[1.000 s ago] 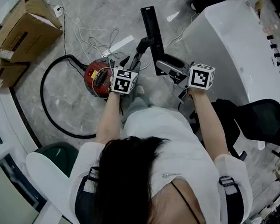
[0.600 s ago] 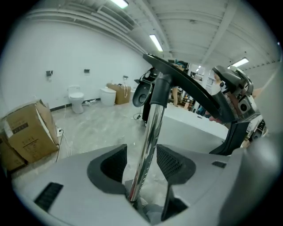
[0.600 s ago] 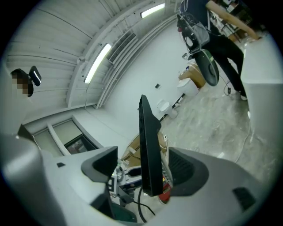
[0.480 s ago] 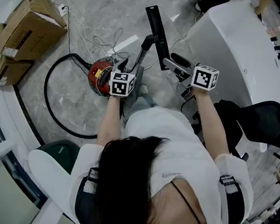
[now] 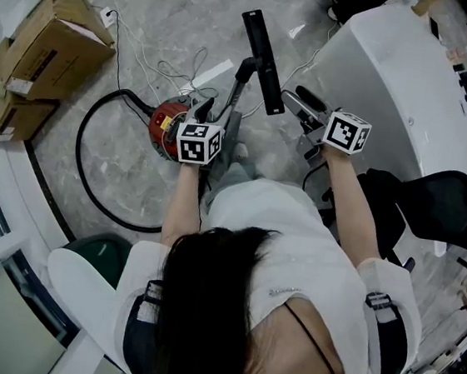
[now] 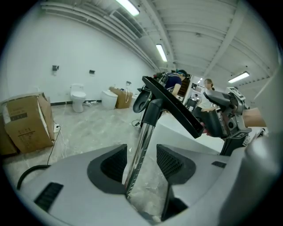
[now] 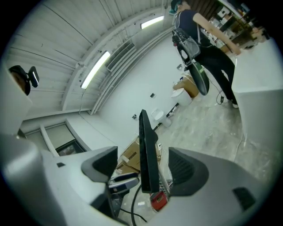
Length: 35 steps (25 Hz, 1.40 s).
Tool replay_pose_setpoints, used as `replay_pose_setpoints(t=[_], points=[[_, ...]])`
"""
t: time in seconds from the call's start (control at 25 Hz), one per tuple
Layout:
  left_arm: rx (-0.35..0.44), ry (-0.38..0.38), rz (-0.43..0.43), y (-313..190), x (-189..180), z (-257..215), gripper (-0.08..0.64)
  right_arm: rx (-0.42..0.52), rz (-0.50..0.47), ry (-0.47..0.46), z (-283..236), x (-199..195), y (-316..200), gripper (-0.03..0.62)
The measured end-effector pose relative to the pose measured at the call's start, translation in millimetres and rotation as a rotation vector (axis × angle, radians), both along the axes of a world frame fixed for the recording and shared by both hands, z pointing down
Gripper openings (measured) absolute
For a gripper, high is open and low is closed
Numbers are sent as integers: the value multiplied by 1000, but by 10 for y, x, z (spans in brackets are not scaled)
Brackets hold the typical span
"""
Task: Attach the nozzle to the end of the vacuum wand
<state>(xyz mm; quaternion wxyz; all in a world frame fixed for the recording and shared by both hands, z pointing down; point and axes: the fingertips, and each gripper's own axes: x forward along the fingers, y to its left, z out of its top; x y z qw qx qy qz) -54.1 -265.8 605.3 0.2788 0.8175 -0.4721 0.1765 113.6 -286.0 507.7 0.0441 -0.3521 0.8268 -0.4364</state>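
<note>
Out over the floor point(image 5: 153, 13) ahead of you, the nozzle point(image 5: 262, 59) is sitting raised at the far end of the wand point(image 6: 143, 132). Compared with a second ago, your right gripper point(image 7: 143, 165) is now slanting far-left instead of pointing straight left. Its jaws are standing released, with the nozzle edge-on between them and touching neither. Your left gripper point(image 6: 141, 161) is showing a slight roll. Its jaws are standing wide around the wand, which is leaning on the left jaw with a gap at the right, so nothing is clamped. From above, its marker cube point(image 5: 197, 142) is hiding those jaws and part of the red canister point(image 5: 161, 123). You cannot tell whether the nozzle's collar is fully seated.
</note>
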Motion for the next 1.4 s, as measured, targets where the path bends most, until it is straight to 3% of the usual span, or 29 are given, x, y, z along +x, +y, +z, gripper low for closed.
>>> replay_pose_setpoints(t=[0.28,0.48,0.6,0.96,1.4], points=[[53,94,-35,9,27,-275,195,59,81,40,-104,106,-25,345],[93,204,-77,1,-5,-525,192,135,107,115,-236,118,-17,344],[125,240,-108,-22,-37,-666,144,163,132,150,-276,141,-16,344],[226,190,-121,-42,5,-980,41,198,156,213,-329,144,-24,342],[240,124,-178,38,-4,-1102,3,203,141,282,-293,117,71,341]])
